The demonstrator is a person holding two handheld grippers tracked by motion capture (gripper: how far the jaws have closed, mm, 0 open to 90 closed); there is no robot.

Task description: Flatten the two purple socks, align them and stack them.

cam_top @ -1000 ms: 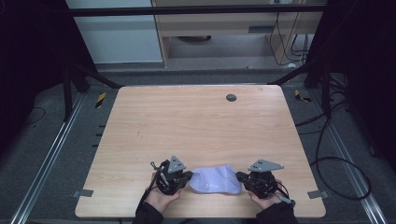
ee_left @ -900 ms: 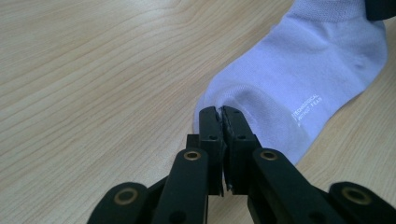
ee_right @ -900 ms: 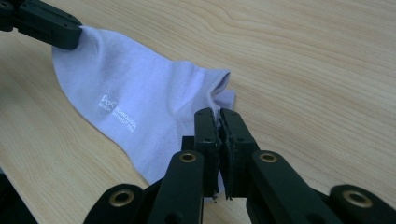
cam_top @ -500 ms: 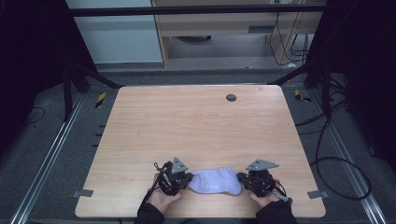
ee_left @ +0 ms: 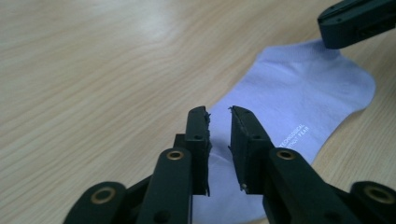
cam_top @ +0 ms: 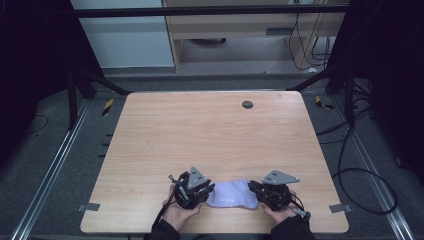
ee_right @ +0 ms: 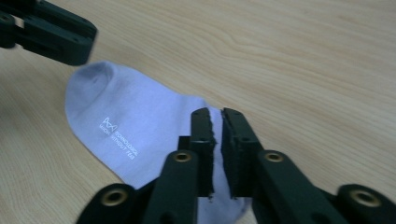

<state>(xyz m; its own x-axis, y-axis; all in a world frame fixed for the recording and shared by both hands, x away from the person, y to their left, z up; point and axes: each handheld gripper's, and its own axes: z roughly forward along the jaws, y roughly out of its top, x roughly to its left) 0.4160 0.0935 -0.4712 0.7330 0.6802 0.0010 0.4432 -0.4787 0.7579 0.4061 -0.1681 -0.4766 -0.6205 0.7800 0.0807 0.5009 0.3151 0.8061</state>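
At the table's (cam_top: pixel 150 150) near edge a pale sock (cam_top: pixel 229 194) lies flat between the left gripper (ee_left: pixel 218 122) and right gripper (ee_right: pixel 217 121), each with jaws slightly parted over one end, gripping nothing, so any lifting or folding appears outstanding.

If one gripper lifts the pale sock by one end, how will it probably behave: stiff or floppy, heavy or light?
The sock is thin knit cloth lying flat on the wooden table, so it would probably hang limp. It looks light for its size. Pushed, it would likely bunch and wrinkle rather than slide whole; being flat, it cannot roll or tip.
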